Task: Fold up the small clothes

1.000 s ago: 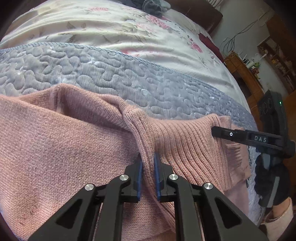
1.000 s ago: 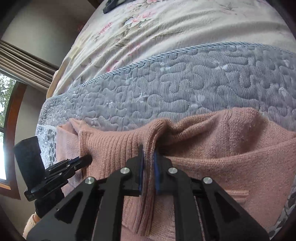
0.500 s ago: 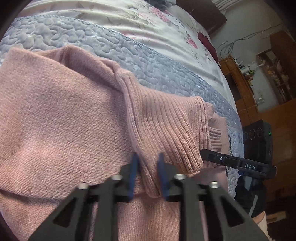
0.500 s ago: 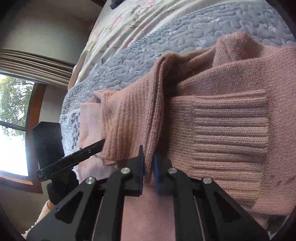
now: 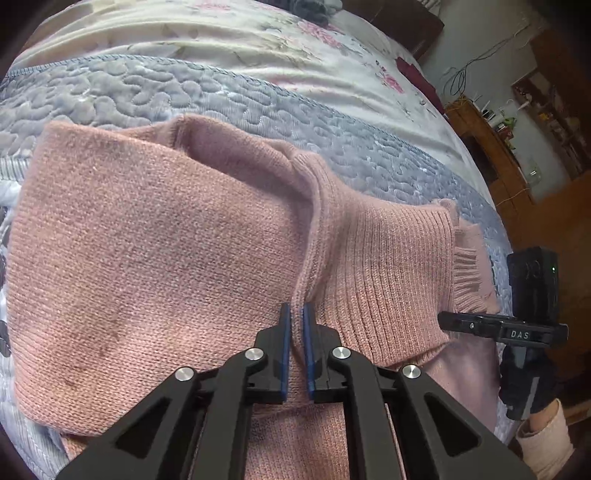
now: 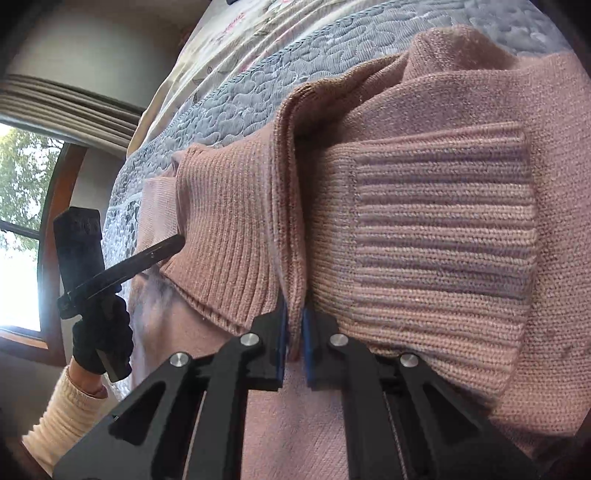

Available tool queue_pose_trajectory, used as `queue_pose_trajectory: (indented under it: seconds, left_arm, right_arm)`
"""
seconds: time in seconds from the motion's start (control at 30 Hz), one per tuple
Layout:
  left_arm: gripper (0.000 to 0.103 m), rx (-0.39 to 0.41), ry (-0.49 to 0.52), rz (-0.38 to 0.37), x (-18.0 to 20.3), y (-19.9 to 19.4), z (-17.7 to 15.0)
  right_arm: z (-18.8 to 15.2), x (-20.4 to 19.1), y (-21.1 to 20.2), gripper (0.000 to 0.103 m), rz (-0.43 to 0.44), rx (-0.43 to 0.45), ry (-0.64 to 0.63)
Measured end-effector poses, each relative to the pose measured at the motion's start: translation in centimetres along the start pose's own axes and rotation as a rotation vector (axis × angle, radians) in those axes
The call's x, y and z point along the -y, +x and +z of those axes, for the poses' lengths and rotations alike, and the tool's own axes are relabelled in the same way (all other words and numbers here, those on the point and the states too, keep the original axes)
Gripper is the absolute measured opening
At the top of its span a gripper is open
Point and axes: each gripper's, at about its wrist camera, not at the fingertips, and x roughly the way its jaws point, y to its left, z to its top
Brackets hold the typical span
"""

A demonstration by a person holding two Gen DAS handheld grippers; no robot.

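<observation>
A pink knit sweater [image 5: 155, 258] lies folded on the grey-blue quilted blanket [image 5: 147, 85] of a bed. In the left wrist view my left gripper [image 5: 295, 314] is shut on a raised ridge of the sweater beside its ribbed hem [image 5: 391, 266]. My right gripper [image 5: 445, 321] reaches in from the right at the hem's far edge. In the right wrist view the right gripper [image 6: 293, 314] is shut on a fold of the ribbed hem [image 6: 229, 229], next to a ribbed cuff [image 6: 436, 229] lying across the body. The left gripper [image 6: 173, 242], held by a gloved hand [image 6: 101, 339], touches the hem's left edge.
Beyond the blanket lies a floral sheet [image 5: 229, 40] with dark clothes [image 5: 306, 7] at the far end. A wooden cabinet [image 5: 491, 155] with small items and cables stands right of the bed. A window [image 6: 18, 229] and curtain [image 6: 66, 107] are on the other side.
Both grippers have carried the ribbed hem over the sweater's body, so the garment is doubled over. The left wrist view has pulled back since half a second ago and shows more of the bed.
</observation>
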Motion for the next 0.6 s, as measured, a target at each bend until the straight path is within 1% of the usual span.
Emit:
queue_pose_trajectory:
  seconds: [0.07, 0.1, 0.13, 0.2, 0.23, 0.27, 0.3, 0.37, 0.43, 0.47, 0.53, 0.6]
  left_arm:
    - [0.012, 0.011, 0.028, 0.052, 1.0, -0.5, -0.2]
    - [0.014, 0.014, 0.044, 0.085, 1.7, -1.1, -0.4]
    - [0.015, 0.019, 0.069, 0.119, 2.6, -1.9, -0.8]
    - [0.02, 0.04, 0.107, 0.167, 4.1, -4.2, -2.3]
    - [0.027, 0.05, 0.114, 0.176, 4.7, -5.5, -3.4]
    - [0.034, 0.058, 0.12, 0.178, 5.2, -6.9, -4.8]
    - [0.035, 0.065, 0.128, 0.186, 5.6, -8.3, -6.4]
    - [0.037, 0.068, 0.125, 0.208, 6.1, -11.0, -10.1]
    - [0.043, 0.056, 0.093, 0.22, 6.2, -13.3, -13.9]
    - [0.044, 0.051, 0.082, 0.235, 6.1, -14.4, -15.8]
    - [0.044, 0.043, 0.07, 0.294, 5.7, -16.5, -19.3]
    - [0.044, 0.028, 0.044, 0.336, 5.0, -18.2, -22.3]
  right_arm:
    - [-0.2, -0.4, -0.7, 0.007, -0.001, 0.017, -0.004]
    - [-0.4, -1.3, -1.0, 0.013, -0.018, 0.035, -0.009]
    - [-0.9, -1.8, -2.0, 0.022, -0.043, 0.063, -0.012]
    - [-2.9, -2.7, -4.7, 0.032, -0.069, 0.124, -0.021]
    - [-4.3, -3.0, -6.0, 0.032, -0.082, 0.145, -0.017]
    - [-6.1, -3.2, -7.2, 0.032, -0.084, 0.16, -0.014]
    - [-8.2, -3.5, -8.2, 0.035, -0.087, 0.174, -0.006]
    - [-13.2, -3.8, -10.1, 0.036, -0.111, 0.189, 0.005]
    - [-18.5, -4.1, -11.5, 0.039, -0.142, 0.189, 0.022]
    - [-21.2, -4.2, -12.1, 0.04, -0.164, 0.184, 0.031]
    - [-25.9, -4.9, -12.8, 0.041, -0.213, 0.181, 0.054]
    - [-29.9, -4.9, -13.8, 0.041, -0.215, 0.167, 0.092]
